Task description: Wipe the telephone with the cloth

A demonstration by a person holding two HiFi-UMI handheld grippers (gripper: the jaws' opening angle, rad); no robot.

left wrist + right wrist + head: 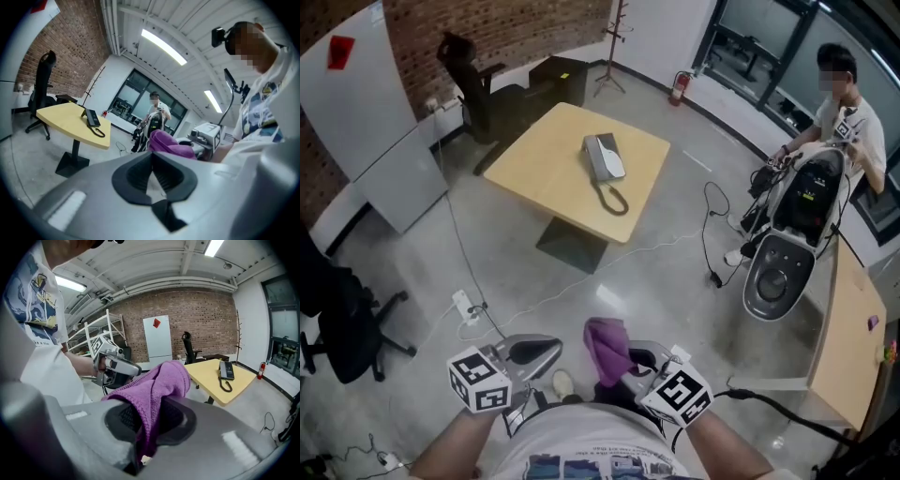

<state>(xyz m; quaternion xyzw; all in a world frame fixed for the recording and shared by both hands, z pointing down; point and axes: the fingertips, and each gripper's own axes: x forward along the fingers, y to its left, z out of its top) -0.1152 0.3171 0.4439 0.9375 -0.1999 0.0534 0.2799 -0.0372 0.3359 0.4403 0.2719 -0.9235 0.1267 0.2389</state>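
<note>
Right gripper [149,425]: clenched on nubby purple cloth [157,385]; the pinch shows plainly only in the right gripper view. Left gripper [151,174]: closed, empty. Grey corded telephone [604,157]: flat on pale rounded-square table [534,173], well apart from both.

This looks like an office or lab workspace. It has a brick wall [516,28], a bare concrete floor [666,291] and glass partitions [764,33]. There is a whiteboard [356,94], a table [548,164] with a telephone [603,157], a chair [337,323], a coat rack [614,47] and a fire extinguisher [679,87]. Strip lights [161,46] hang on an open ceiling, with shelving [108,326] to one side.
</note>
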